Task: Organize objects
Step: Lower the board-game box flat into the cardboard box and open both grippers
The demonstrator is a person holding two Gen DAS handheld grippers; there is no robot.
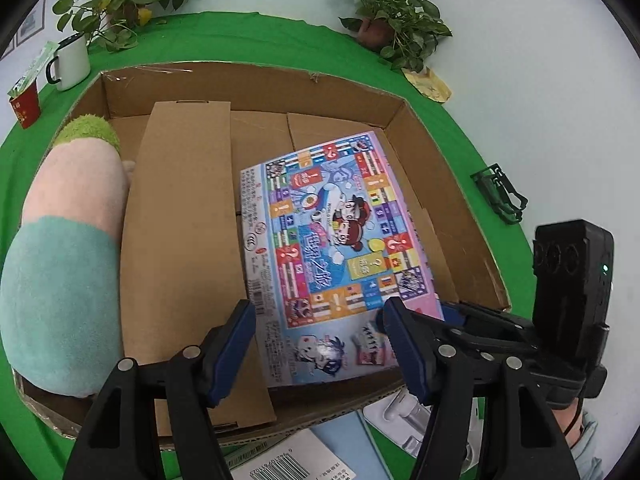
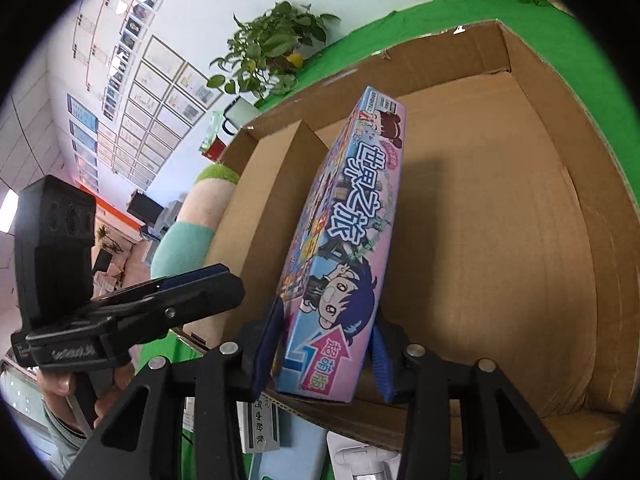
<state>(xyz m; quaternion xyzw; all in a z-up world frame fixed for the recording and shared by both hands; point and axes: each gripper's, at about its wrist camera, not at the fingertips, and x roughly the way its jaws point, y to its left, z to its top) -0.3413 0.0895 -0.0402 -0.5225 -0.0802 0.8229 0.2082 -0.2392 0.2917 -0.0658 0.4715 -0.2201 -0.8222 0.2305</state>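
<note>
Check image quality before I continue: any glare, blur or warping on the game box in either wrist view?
Left wrist view: game box sharp, a small glare patch on its near end, the cardboard box walls bowed by the fisheye. Right wrist view: the box's side lettering is crisp, it casts a soft shadow on the cardboard to its right, and dark corners frame the picture.

The left gripper, a black plastic clamp with two blue-padded fingers, points steeply downward with its jaws standing apart and nothing pressed between the pads. The right gripper, the same black and blue build, angles downward with its pads pressing both faces of a flat board game box. A bare hand grips the left gripper's handle below it.
</note>
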